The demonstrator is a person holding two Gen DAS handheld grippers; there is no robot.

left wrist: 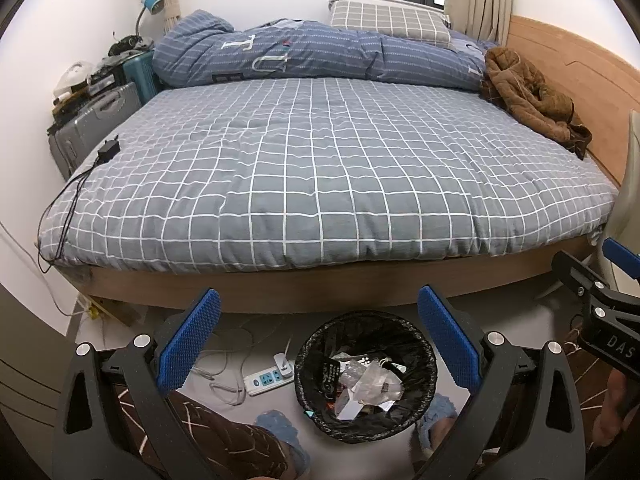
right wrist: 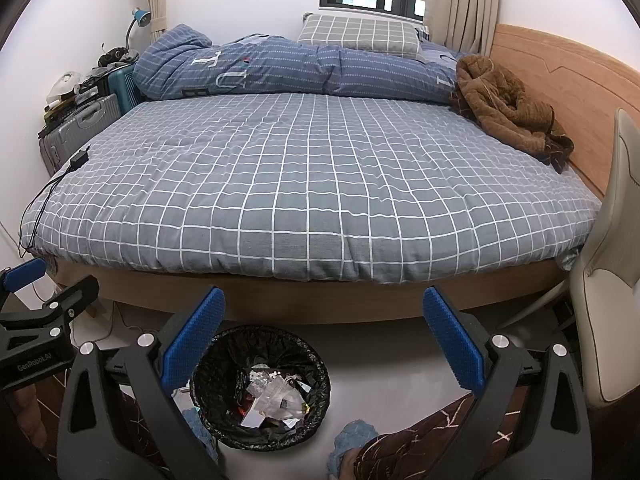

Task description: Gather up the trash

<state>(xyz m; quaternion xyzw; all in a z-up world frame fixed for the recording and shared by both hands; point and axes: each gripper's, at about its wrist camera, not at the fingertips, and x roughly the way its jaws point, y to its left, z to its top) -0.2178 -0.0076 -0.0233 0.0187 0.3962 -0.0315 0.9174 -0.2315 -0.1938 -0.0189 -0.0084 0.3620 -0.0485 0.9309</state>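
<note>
A round bin with a black liner (left wrist: 366, 376) stands on the floor in front of the bed; it holds clear plastic wrappers and paper scraps (left wrist: 370, 384). It also shows in the right wrist view (right wrist: 260, 386). My left gripper (left wrist: 318, 336) is open and empty, held above the bin. My right gripper (right wrist: 324, 338) is open and empty, above and a little right of the bin. Each gripper shows at the edge of the other's view. No loose trash shows on the bed.
A bed with a grey checked cover (left wrist: 320, 168) fills the view, with a blue duvet (left wrist: 304, 56), a brown jacket (left wrist: 532, 96) and a black charger (left wrist: 108, 150) on it. A power strip (left wrist: 266, 378) lies on the floor. Suitcases (left wrist: 96, 120) stand left, a chair (right wrist: 612, 280) right.
</note>
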